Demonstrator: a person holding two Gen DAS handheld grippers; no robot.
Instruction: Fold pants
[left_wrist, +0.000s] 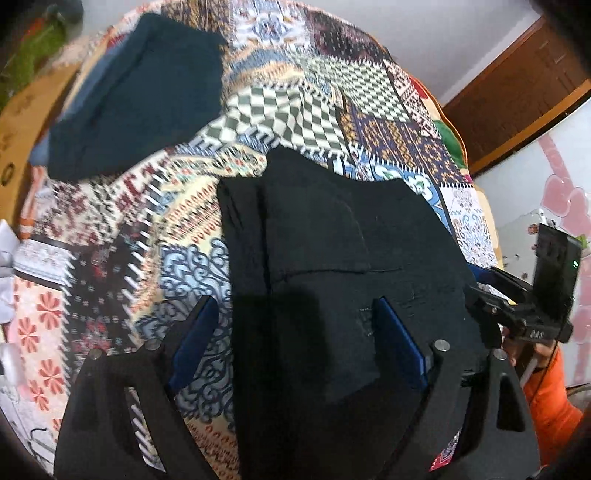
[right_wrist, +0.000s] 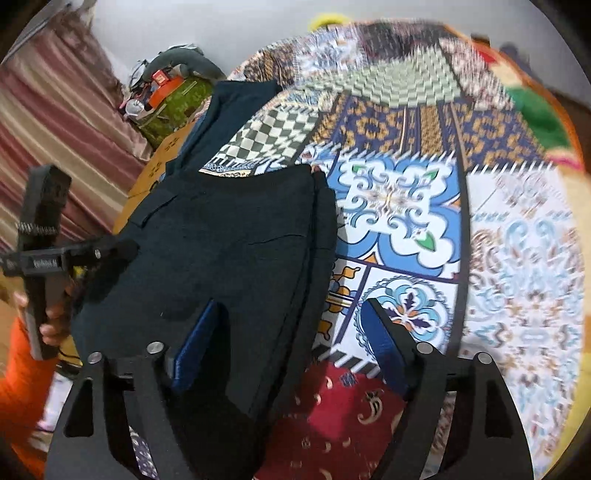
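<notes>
1. Where the patchwork bedspread (left_wrist: 110, 236) covers the bed, the folded black pants (left_wrist: 332, 236) lie flat on it, in a compact stack.
2. Seen from the left wrist, the left gripper (left_wrist: 295, 332) hangs over the near left edge of the pants, jaws wide; one blue pad (left_wrist: 395, 343) is above the cloth, the other above the bedspread just beside the pants.
3. Nothing is pinched between them.
4. Seen from the right wrist, the right gripper (right_wrist: 291, 339) stands wide over the near right edge of the pants (right_wrist: 221, 251), one pad over the fabric, the other over the bedspread.
5. Beyond the pants, a second dark folded garment (left_wrist: 140, 96) rests on the bedspread, well apart.
</notes>
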